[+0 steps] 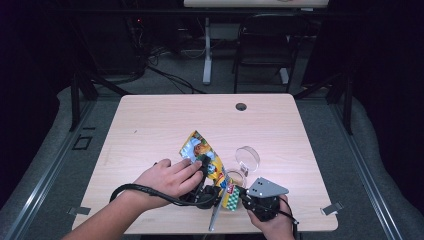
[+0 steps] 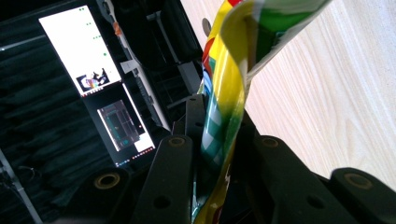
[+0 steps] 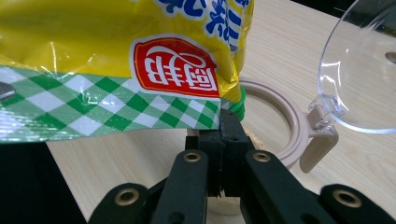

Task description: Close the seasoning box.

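snack bag (image 1: 206,159), pale wood table (image 1: 150,125), dark room

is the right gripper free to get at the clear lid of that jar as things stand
Probably not yet. The right gripper is shut on the corner of the snack bag, which the left gripper also grips. The clear lid stands open just beyond it, nothing between them, so it would need to let go first.

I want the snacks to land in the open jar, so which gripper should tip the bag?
Left. The left gripper is clamped on the yellow foil snack bag's body, raised above the round beige jar with its clear hinged lid. The right gripper pinches only the bag's green-checked corner.
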`<move>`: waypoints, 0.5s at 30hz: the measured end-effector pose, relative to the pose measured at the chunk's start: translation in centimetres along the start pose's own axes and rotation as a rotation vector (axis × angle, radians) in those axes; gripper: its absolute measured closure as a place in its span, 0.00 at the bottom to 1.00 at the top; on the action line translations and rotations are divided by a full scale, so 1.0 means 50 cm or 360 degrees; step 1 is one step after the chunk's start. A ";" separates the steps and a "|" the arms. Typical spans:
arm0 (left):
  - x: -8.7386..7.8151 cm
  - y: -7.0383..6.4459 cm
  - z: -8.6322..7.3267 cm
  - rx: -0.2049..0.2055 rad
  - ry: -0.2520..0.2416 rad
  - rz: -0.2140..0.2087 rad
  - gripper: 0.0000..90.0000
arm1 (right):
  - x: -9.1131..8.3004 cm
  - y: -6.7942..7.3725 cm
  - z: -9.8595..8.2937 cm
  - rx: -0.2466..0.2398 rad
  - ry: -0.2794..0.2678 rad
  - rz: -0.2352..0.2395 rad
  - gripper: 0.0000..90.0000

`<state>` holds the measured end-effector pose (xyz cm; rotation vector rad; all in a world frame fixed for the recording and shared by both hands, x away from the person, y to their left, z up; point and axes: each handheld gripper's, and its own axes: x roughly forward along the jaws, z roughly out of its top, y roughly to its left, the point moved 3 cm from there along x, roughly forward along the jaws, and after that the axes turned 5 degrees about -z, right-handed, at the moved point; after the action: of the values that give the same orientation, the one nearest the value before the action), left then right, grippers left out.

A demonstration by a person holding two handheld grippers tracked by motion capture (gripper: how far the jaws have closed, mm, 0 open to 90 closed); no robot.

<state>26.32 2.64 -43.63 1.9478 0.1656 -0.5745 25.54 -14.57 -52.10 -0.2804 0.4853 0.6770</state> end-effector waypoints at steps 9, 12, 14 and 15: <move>0.007 -0.013 -0.009 -0.0075 -0.0014 -0.0026 0.93 | 0.001 0.001 0.000 -0.0016 0.0007 -0.0006 1.00; 0.010 -0.019 -0.013 -0.0097 -0.0013 -0.0041 0.94 | 0.001 0.002 0.000 -0.0021 0.0007 -0.0009 1.00; 0.011 -0.023 -0.015 -0.0119 -0.0018 -0.0045 0.94 | 0.001 0.002 0.001 -0.0019 0.0002 -0.0010 1.00; 0.012 -0.025 -0.016 -0.0124 -0.0019 -0.0051 0.94 | 0.001 0.003 0.001 -0.0015 -0.0001 -0.0009 1.00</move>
<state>26.66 3.82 -44.64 1.8687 0.2088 -0.5921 25.50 -14.43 -52.08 -0.2903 0.4807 0.6737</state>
